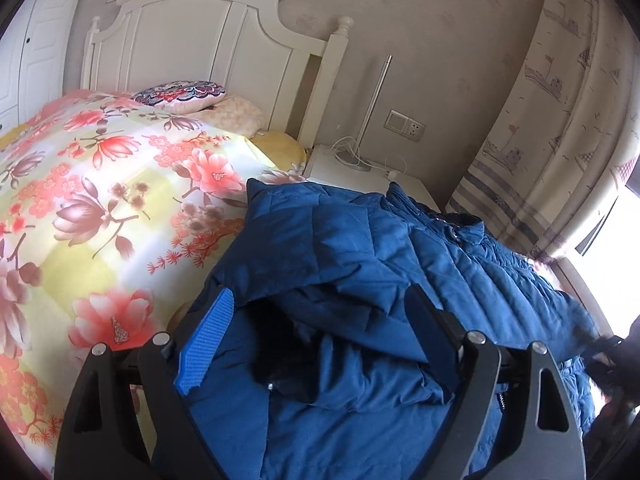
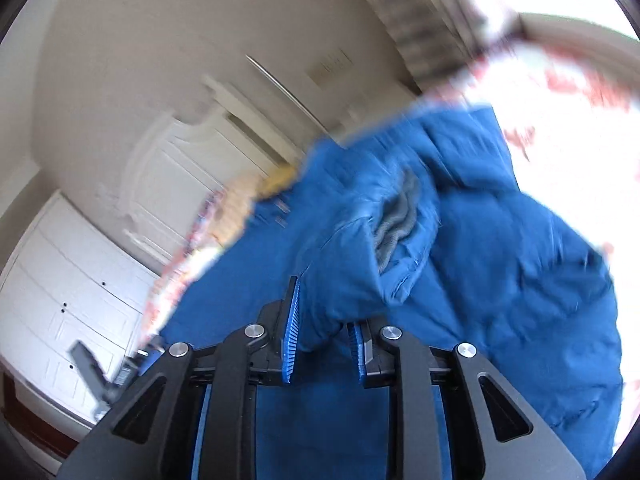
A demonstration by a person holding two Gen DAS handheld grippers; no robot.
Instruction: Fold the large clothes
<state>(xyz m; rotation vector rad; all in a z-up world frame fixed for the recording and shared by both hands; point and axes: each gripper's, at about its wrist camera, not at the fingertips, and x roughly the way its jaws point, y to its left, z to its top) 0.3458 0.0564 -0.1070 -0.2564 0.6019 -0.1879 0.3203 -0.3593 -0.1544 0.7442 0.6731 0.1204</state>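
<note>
A: Left wrist view first, what's nearest?
B: The left gripper point(image 1: 316, 344), jaws spread wide, straddling a rumpled fold of the blue padded jacket point(image 1: 360, 264). The pads press nothing.
A: And beyond it?
B: The jacket runs toward 2 o'clock across the floral bedspread point(image 1: 104, 184), which fills the 9 to 10 o'clock side. Further out, a patterned pillow point(image 1: 180, 94) near 11 o'clock, the white headboard point(image 1: 200, 36) behind it, and a white nightstand point(image 1: 352, 168) at about 12.
A: Right wrist view?
B: It's blurred. The right gripper point(image 2: 324, 336) is nearly closed, pinching a fold of the jacket point(image 2: 500, 264) between its blue pads point(image 2: 292, 332).
A: Past that?
B: A grey-lined opening point(image 2: 396, 220) in the fabric at 12 o'clock, the jacket spreading toward 3, bedspread point(image 2: 568, 88) at 1 o'clock, white cupboard doors point(image 2: 68, 288) at 9.
</note>
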